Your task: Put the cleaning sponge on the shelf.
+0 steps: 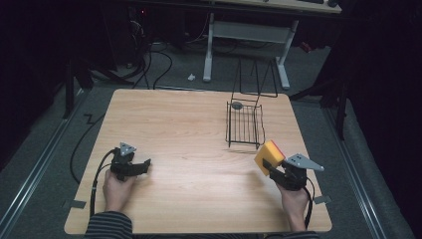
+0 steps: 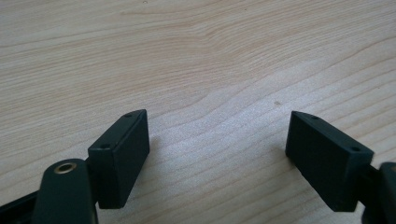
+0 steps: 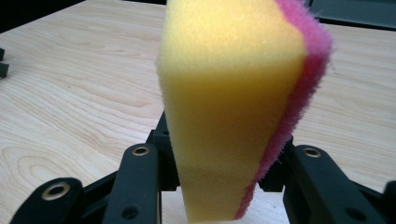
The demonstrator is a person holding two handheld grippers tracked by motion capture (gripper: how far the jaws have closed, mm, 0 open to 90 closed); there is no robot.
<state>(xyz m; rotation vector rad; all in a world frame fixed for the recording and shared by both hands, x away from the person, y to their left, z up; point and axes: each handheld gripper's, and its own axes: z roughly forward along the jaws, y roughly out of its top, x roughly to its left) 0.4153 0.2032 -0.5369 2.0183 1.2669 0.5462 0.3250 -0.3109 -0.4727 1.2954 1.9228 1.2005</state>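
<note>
A yellow sponge (image 1: 268, 156) with a pink scouring side is pinched in my right gripper (image 1: 276, 167), which is shut on it a little above the table at the front right. In the right gripper view the sponge (image 3: 229, 102) stands upright between the black jaws, squeezed narrow at its lower end, pink layer on the right. My left gripper (image 1: 143, 166) rests at the front left of the wooden table (image 1: 184, 134). Its jaws stand wide apart in the left gripper view, with only bare wood between the fingertips (image 2: 123, 149).
A black wire basket (image 1: 245, 123) with a tall wire handle stands on the table's right half, just beyond the sponge. A small round grey object (image 1: 237, 105) lies at its far left corner. Cables and a desk frame lie on the floor beyond the table.
</note>
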